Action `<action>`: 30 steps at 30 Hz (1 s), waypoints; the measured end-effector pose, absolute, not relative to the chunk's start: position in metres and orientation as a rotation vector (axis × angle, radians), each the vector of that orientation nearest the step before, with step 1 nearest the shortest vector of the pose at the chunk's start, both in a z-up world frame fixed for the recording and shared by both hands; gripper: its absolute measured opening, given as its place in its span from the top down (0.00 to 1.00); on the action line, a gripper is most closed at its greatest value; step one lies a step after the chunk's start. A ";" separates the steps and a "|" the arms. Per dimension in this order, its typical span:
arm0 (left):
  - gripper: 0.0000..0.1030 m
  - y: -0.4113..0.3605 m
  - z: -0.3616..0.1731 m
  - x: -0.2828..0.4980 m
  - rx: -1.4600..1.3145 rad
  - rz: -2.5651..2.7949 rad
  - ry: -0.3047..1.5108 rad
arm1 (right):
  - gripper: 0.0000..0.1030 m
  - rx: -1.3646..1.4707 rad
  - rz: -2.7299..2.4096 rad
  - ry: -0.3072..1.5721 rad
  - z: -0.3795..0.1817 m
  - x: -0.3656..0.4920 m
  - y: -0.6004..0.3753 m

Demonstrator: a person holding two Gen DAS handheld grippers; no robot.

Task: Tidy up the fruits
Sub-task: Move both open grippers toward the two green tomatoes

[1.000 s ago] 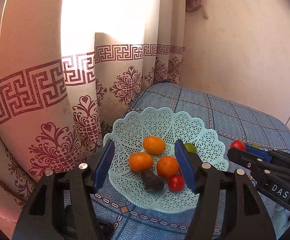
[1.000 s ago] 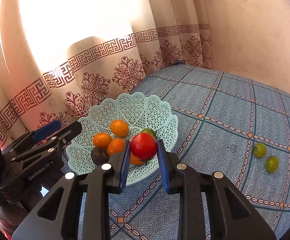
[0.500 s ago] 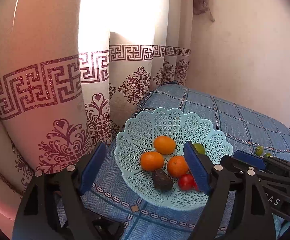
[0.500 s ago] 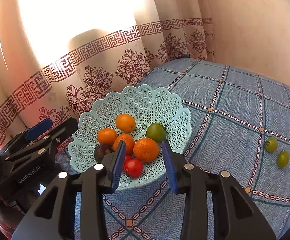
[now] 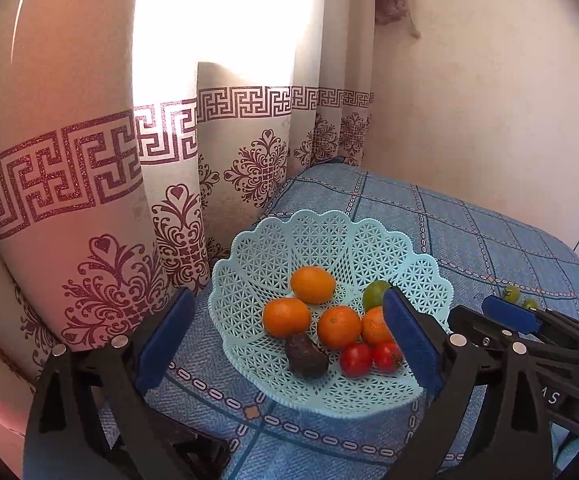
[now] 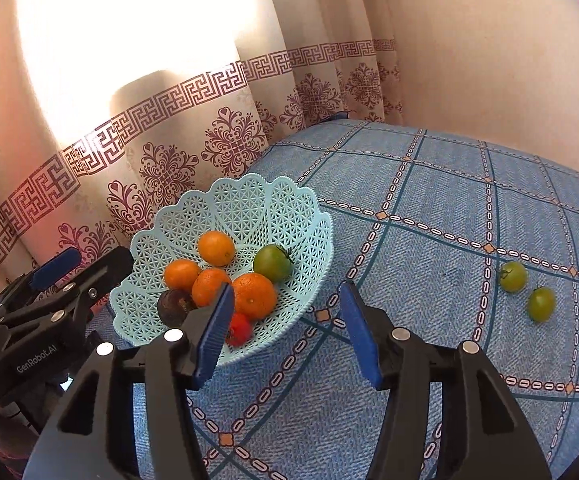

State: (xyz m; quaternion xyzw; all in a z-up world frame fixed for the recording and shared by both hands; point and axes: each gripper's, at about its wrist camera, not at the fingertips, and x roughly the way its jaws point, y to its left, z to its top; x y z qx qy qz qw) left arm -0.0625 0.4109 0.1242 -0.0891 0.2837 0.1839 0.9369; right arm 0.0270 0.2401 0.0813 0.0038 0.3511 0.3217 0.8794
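1. The bed, under a blue checked cover, carries everything; a patterned curtain hangs behind it
2. The mint lattice basket sits at the bed's curtain-side corner. It holds 4 oranges, 1 green tomato, 1 dark avocado-like fruit and 2 red tomatoes
3. The left gripper hovers in front of the basket with its jaws spread wide, holding nothing
4. The right gripper is just off the basket's near-right rim, jaws also well apart and empty
5. 2 green tomatoes lie loose on the cover, close together, well apart from the basket
6. The key relation: these loose tomatoes lie ahead and to the right of the right gripper, on the side away from the basket, so the right hand is the nearer one. Being roundish, they offer no long axis to align with, so the next pick probably only needs a swing rightward
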 end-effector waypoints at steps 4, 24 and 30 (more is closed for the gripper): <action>0.06 0.402 0.125 -0.062 -0.167 0.362 0.580 | 0.46 0.016 0.657 0.734 0.081 0.029 0.233; 0.05 0.359 0.129 -0.046 -0.102 0.289 0.598 | 0.37 0.020 0.569 0.723 0.076 0.034 0.187; 0.04 0.345 0.130 -0.042 -0.080 0.267 0.598 | 0.36 -0.009 0.528 0.729 0.068 0.037 0.167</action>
